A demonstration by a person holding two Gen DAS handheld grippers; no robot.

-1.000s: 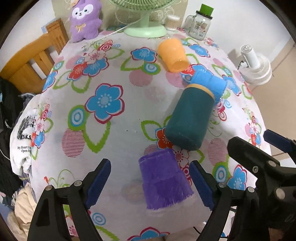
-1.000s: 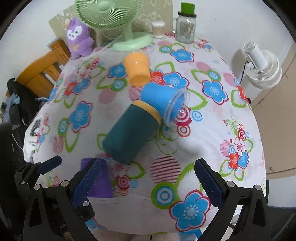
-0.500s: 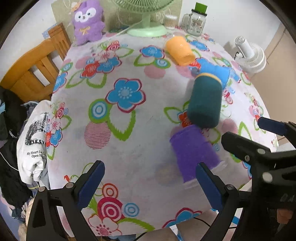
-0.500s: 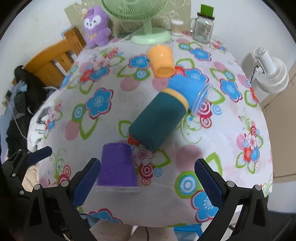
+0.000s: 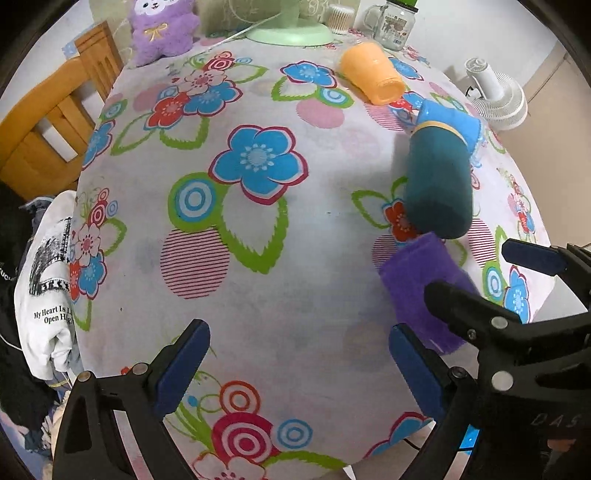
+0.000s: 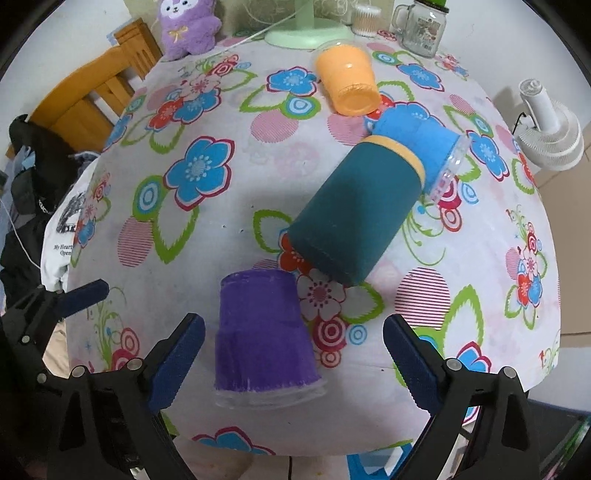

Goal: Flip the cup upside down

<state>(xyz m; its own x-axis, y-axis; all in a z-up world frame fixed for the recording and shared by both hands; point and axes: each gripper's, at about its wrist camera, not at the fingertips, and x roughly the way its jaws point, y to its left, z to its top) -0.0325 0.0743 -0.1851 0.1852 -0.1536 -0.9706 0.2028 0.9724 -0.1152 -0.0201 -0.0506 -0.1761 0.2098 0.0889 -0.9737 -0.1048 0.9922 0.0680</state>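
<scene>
A purple cup (image 6: 260, 332) stands upside down, rim on the cloth, near the table's front edge. It also shows in the left wrist view (image 5: 417, 284), partly behind the right gripper's arm. A dark teal cup with a blue and yellow top (image 6: 364, 206) lies on its side just behind it, also seen in the left wrist view (image 5: 439, 181). An orange cup (image 6: 347, 83) lies on its side farther back. My left gripper (image 5: 299, 354) is open and empty, left of the purple cup. My right gripper (image 6: 293, 347) is open and empty, its jaws standing either side of the purple cup without touching.
A flowered tablecloth (image 6: 207, 206) covers the table. At the back stand a green fan base (image 6: 306, 33), a purple plush toy (image 6: 188, 26) and a glass jar mug (image 6: 423, 27). A wooden chair (image 5: 44, 125) with clothes stands left, a white fan (image 6: 550, 133) right.
My left gripper has pulled back and to the left, away from the purple cup. My right gripper has come closer to the purple cup. The cups have not moved.
</scene>
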